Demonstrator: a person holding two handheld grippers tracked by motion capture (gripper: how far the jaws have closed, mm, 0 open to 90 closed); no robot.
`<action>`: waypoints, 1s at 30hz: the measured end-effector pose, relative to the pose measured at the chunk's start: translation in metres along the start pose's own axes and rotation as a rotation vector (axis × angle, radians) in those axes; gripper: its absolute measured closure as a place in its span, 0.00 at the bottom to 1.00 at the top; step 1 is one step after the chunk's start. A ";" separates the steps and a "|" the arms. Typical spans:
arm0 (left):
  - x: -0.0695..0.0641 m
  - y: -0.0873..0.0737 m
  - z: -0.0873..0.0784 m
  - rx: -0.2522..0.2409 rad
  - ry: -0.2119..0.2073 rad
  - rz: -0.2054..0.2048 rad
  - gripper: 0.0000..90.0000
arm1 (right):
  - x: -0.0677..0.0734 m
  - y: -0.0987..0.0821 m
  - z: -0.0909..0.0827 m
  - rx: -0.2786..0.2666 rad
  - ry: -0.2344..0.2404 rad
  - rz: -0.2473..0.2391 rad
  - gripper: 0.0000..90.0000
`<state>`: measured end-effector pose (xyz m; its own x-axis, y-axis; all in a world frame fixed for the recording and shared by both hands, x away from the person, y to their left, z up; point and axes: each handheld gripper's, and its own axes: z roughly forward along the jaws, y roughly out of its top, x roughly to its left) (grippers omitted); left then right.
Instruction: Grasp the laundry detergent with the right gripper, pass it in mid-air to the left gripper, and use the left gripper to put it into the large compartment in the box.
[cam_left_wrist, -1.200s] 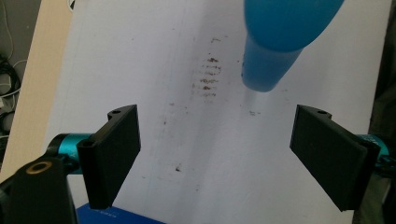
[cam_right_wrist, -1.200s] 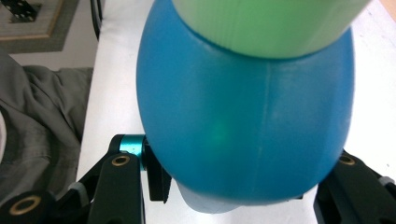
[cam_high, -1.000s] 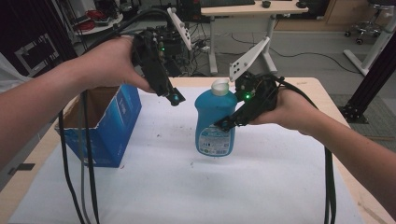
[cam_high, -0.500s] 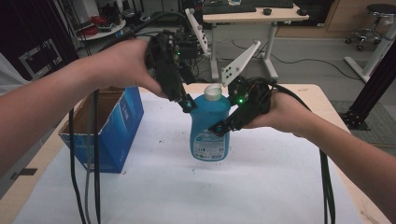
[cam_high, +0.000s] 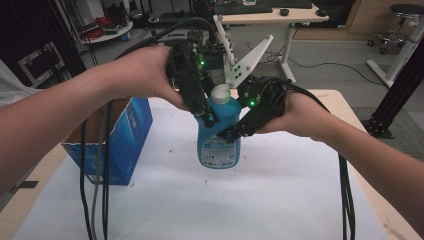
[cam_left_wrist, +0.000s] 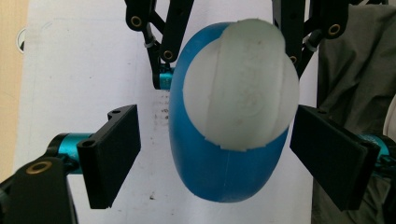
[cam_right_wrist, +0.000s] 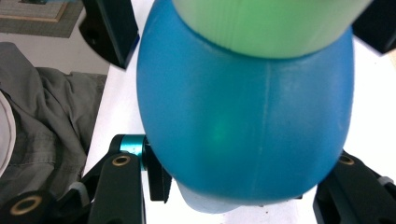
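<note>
Bottle (cam_high: 218, 134), the blue one with the whitish cap (cam_high: 220, 93), is seen standing upright near the middle of the white table (cam_high: 280, 200) in the high view, label facing the camera.

It's gripped by the right gripper (cam_high: 231, 134), coming in from about 3 o'clock, with the jaws clamped on the blue body below the shoulder. In the right gripper view the bottle (cam_right_wrist: 243, 112) is pressed right up between the two black jaws at the bottom corners, so it's held for sure.

The left gripper (cam_high: 209, 119) is brought in from about 11 o'clock, tips down by the bottle's shoulder just under the cap. In the left gripper view the jaws are spread wide, one pad (cam_left_wrist: 114, 154) off at 9 o'clock and the other at 3 o'clock of the cap (cam_left_wrist: 243, 88). A clear gap is left on the 9 o'clock side, while the other pad sits just beside the cap; actual contact there can't be told.

A blue cardboard box (cam_high: 120, 137), open on top, is seen at roughly 9 o'clock from the bottle, near but apart from it. Black cables (cam_high: 97, 190) are trailed down past the box toward 6 o'clock.
</note>
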<state>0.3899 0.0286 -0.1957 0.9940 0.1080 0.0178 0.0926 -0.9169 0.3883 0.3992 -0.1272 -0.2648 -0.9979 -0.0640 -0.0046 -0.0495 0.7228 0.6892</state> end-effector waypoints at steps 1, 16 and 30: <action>0.000 0.001 0.000 0.001 -0.002 -0.003 0.18 | 0.001 0.001 -0.001 0.002 0.001 0.002 0.53; -0.003 0.001 0.007 -0.005 -0.011 -0.014 0.18 | 0.005 0.004 -0.004 0.007 -0.010 -0.015 0.53; -0.004 0.000 0.011 -0.008 -0.008 -0.025 0.27 | 0.005 0.003 -0.006 0.009 -0.014 -0.009 0.53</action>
<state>0.3861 0.0245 -0.2056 0.9918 0.1279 0.0003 0.1174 -0.9109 0.3956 0.3939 -0.1295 -0.2579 -0.9979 -0.0607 -0.0206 -0.0584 0.7283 0.6828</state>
